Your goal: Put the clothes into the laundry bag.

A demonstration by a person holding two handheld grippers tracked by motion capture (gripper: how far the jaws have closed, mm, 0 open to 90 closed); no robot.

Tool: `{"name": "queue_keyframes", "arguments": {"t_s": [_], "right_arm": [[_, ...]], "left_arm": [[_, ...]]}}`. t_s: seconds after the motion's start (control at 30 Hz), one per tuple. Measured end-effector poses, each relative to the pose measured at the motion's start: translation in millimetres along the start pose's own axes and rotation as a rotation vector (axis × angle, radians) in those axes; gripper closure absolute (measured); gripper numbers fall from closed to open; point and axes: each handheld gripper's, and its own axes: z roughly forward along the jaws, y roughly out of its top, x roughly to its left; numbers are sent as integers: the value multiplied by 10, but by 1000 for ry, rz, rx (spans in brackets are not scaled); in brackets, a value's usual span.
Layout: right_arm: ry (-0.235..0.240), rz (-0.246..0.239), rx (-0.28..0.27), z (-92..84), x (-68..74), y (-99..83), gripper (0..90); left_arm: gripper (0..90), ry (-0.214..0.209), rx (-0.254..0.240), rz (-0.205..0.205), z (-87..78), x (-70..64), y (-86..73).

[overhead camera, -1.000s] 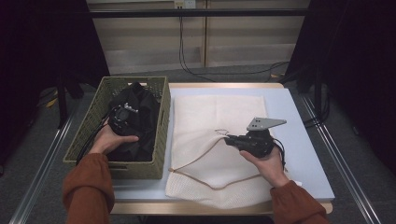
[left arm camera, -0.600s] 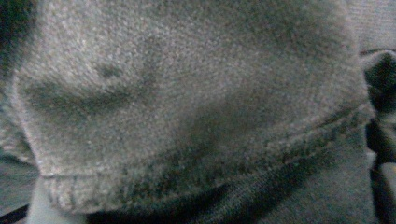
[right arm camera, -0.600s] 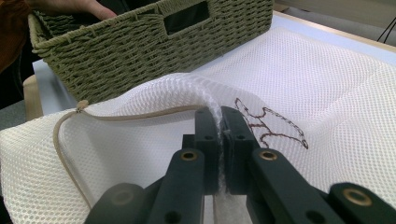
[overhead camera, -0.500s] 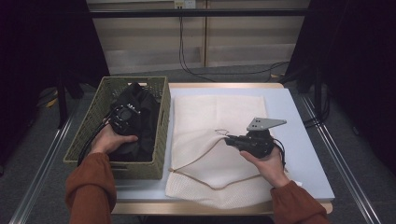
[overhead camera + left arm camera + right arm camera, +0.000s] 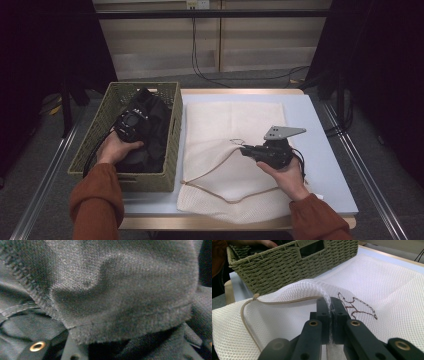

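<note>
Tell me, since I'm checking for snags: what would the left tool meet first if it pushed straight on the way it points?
The left tool points down into the basket, and its own view is close on the black cloth. That cloth would probably be met first; its jaws have just been closing there.

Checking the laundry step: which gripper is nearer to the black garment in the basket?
Left. The left gripper is down in the basket on the black garment; the right gripper is off beside it, pinching the mesh bag.
</note>
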Motion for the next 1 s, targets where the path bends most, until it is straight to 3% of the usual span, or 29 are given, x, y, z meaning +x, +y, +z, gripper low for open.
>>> {"name": "queue_keyframes", "arguments": {"t_s": [0.03, 0.23, 0.57, 0.77, 0.8, 0.9, 1.0], "right_arm": [[2, 0, -1, 2, -2, -1, 874], [-1, 6, -9, -14, -20, 6, 873], [-2, 9, -10, -22, -20, 10, 873], [-4, 8, -11, -21, -20, 8, 873], [-4, 10, -11, -21, -19, 7, 873], [-3, 9, -10, -21, -15, 6, 873], [-4, 10, -10, -20, -14, 5, 873]], "left_arm": [[670, 1, -9, 5, -7, 1, -5], [705, -31, -78, -69, -102, 61, -44], [766, -43, -130, -82, -238, 93, -66], [772, -59, -225, -143, -314, 129, -127], [772, -63, -222, -131, -336, 134, -136], [773, -65, -266, -155, -362, 134, -152], [774, -66, -295, -154, -398, 148, -171]]}}
